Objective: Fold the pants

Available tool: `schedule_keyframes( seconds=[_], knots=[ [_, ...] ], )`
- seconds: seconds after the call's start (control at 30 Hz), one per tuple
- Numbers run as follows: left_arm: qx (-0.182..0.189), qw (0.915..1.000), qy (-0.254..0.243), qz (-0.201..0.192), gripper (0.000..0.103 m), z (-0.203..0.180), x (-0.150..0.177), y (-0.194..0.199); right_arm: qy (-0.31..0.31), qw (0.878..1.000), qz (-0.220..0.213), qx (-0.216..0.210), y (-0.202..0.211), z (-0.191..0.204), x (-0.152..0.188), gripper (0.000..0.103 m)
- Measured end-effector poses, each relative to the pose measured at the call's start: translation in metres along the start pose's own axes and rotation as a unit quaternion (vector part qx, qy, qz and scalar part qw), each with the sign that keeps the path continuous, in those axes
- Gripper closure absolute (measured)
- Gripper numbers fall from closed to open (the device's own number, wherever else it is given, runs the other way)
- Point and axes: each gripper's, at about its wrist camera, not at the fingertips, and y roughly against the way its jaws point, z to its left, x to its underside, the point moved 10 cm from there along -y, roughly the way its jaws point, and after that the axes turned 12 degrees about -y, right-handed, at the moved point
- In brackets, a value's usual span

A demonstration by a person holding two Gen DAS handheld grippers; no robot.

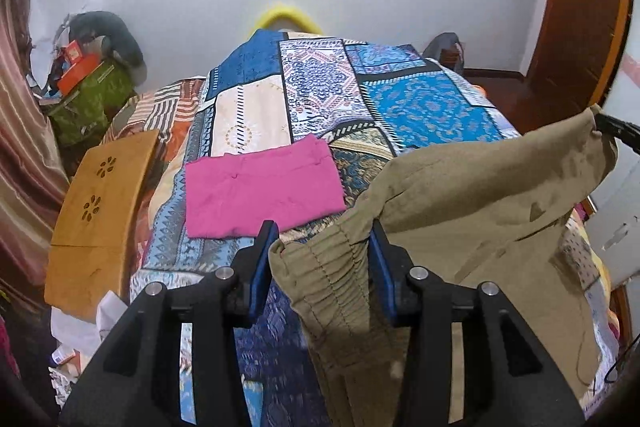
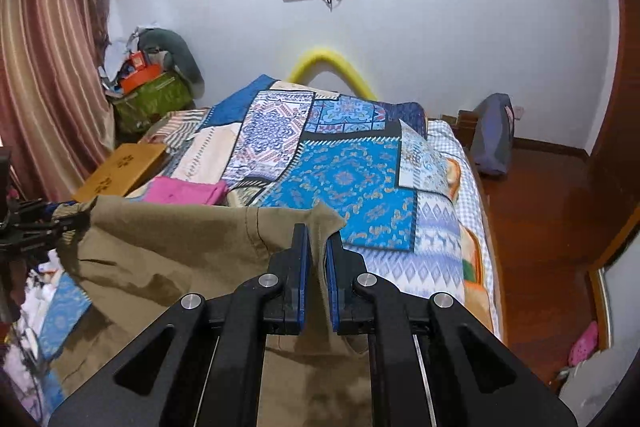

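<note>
Above the bed (image 2: pixel 448 227), khaki pants (image 1: pixel 460 195) hung between claws: left claw (image 1: pixel 322 251) loosely around waistband, right claw (image 2: pixel 317 247) pinching corner. Tighten left, lay flat toward 12 o'clock.

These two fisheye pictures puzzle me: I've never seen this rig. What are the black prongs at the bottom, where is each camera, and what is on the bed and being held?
There is no robot here. A person holds a two-finger tool in each hand, and each tool carries a camera that looks forward along its fingers.

One picture looks out from the left gripper, the other from the right gripper. The black prongs with blue pads are their fingers.

Both grip the khaki pants, stretched in the air between them above the bed: the left at the elastic waistband, the right at another edge.

On the patchwork bedspread lies a folded pink garment. A wooden lap tray sits at the bed's left side.
</note>
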Motion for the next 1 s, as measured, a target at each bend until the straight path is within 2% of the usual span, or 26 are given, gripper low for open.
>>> schedule_keyframes(
  seconds=[0.27,0.5,0.77,1.0],
  knots=[
    [0.019,0.9997,-0.005,-0.012,0.058,-0.025,0.034,0.036,-0.010,1.000,-0.007,0.000,0.043,0.000,0.043,0.096],
    [0.034,0.9990,-0.023,-0.017,0.058,-0.048,0.078,0.052,-0.003,1.000,0.004,-0.001,0.059,-0.002,0.088,0.095],
    [0.053,0.9979,-0.037,-0.009,0.057,-0.070,0.129,0.065,-0.019,0.999,0.031,-0.003,0.075,-0.013,0.151,0.095],
    [0.039,0.9975,-0.055,0.019,0.054,-0.082,0.164,0.074,-0.035,0.997,0.063,0.003,0.084,-0.016,0.203,0.091]
  ],
)
